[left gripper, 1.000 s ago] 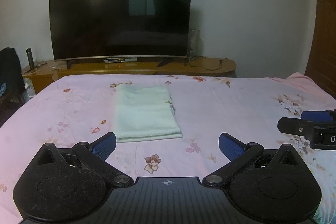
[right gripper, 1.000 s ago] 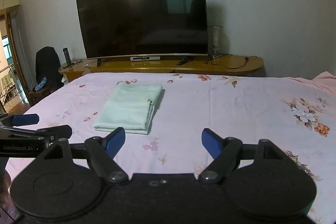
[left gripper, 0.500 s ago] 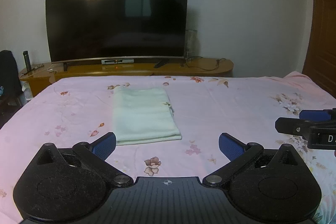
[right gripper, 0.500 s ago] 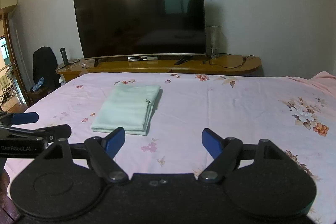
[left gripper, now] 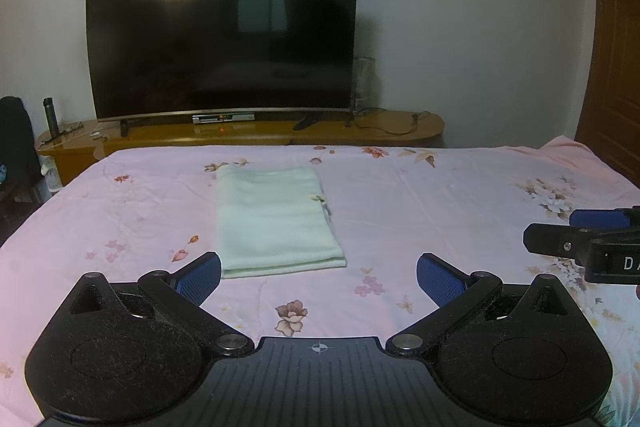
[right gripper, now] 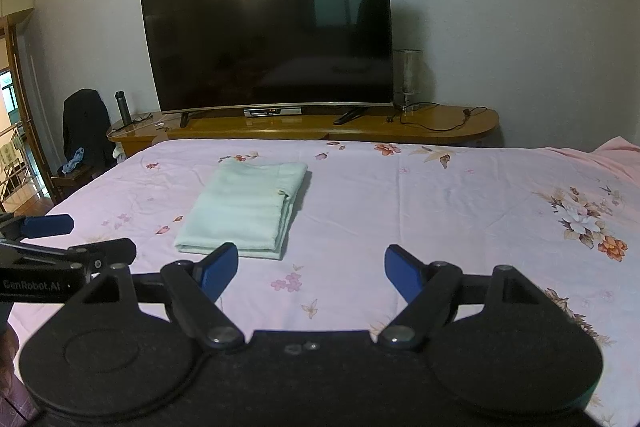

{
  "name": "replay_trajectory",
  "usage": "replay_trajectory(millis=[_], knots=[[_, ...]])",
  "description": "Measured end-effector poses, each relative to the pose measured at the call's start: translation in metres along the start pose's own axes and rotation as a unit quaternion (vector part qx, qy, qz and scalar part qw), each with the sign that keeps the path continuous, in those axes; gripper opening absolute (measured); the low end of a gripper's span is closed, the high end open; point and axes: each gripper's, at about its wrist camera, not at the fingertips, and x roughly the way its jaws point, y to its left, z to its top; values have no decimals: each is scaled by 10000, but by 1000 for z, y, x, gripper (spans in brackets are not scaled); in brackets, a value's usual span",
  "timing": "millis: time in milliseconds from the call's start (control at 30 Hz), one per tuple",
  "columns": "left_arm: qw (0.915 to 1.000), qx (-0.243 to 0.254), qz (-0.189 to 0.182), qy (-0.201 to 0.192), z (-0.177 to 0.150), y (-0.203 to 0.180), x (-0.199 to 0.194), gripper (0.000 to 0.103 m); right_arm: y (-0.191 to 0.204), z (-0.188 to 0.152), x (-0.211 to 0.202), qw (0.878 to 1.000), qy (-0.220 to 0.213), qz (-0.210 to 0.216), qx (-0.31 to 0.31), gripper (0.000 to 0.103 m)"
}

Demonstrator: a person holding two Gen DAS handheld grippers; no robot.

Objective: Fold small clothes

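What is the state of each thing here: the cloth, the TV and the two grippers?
Light green cloth: folded into a flat rectangle, lying on the pink bedsheet, not held.
TV: screen dark.
Left gripper: jaws wide open, nothing between them.
Right gripper: jaws wide open, nothing between them.

The folded pale-green cloth (left gripper: 276, 219) lies on the pink floral bed (left gripper: 440, 195) ahead of my left gripper (left gripper: 319, 277); my right gripper (right gripper: 311, 267) is beside it. Behind the bed, the black curved television (left gripper: 224, 35) stands on the wooden tabletop (left gripper: 256, 131).
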Motion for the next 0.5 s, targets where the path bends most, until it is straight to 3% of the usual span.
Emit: replay_trajectory(millis=[500], knots=[[10000, 35, 46, -42, 2, 0, 1, 103, 3, -2, 1, 10000, -10, -18, 24, 80]])
